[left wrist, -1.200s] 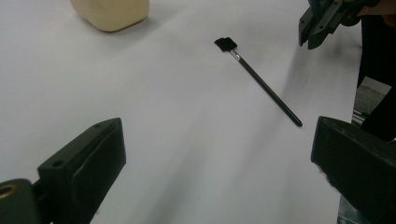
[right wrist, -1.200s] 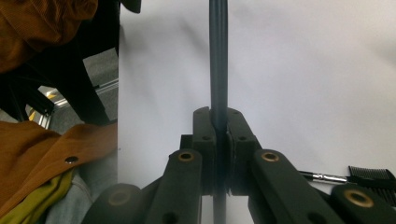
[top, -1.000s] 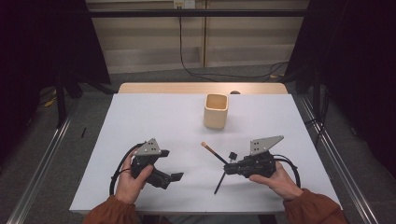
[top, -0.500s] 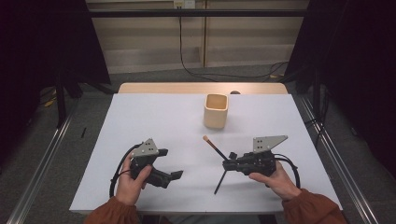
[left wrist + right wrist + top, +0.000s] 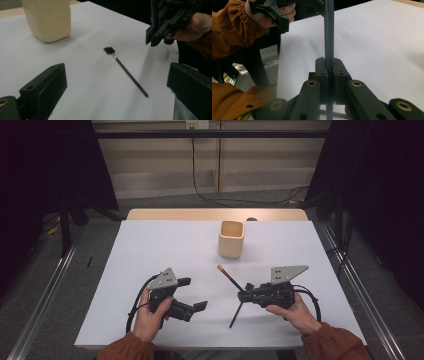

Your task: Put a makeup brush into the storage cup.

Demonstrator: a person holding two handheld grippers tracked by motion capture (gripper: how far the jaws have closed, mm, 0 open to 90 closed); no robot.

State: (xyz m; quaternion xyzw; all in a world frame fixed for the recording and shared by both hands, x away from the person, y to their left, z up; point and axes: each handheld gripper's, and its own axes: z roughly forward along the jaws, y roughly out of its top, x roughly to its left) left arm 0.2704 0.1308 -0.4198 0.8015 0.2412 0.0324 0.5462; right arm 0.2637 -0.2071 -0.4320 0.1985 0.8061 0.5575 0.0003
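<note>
A cream cup (image 5: pixel 231 239) (image 5: pixel 47 20) stands upright at the table's far middle. My right gripper (image 5: pixel 243 294) (image 5: pixel 328 65) (image 5: pixel 151 41) is shut on a dark stick (image 5: pixel 231 279) (image 5: pixel 328 35) with a tan tip, held slanting up toward the cup. Below it a thin black stick (image 5: pixel 236 315) (image 5: pixel 127 72) with a small flat head lies on the white table (image 5: pixel 165 245). My left gripper (image 5: pixel 192 294) (image 5: pixel 117 75) (image 5: pixel 277 13) is open at the near left, aimed at the lying stick, with nothing between its jaws.
The white table top ends at a wooden strip (image 5: pixel 215 214) at the far side. Metal rails (image 5: pixel 45 290) run along the floor on both sides. Cables (image 5: pixel 215 195) trail on the floor beyond the table. Orange sleeves (image 5: pixel 330 342) come in from the bottom.
My right gripper has risen slightly and drifted away from the person, taking the tan-tipped stick with it. The left gripper and the lying stick have not moved.
</note>
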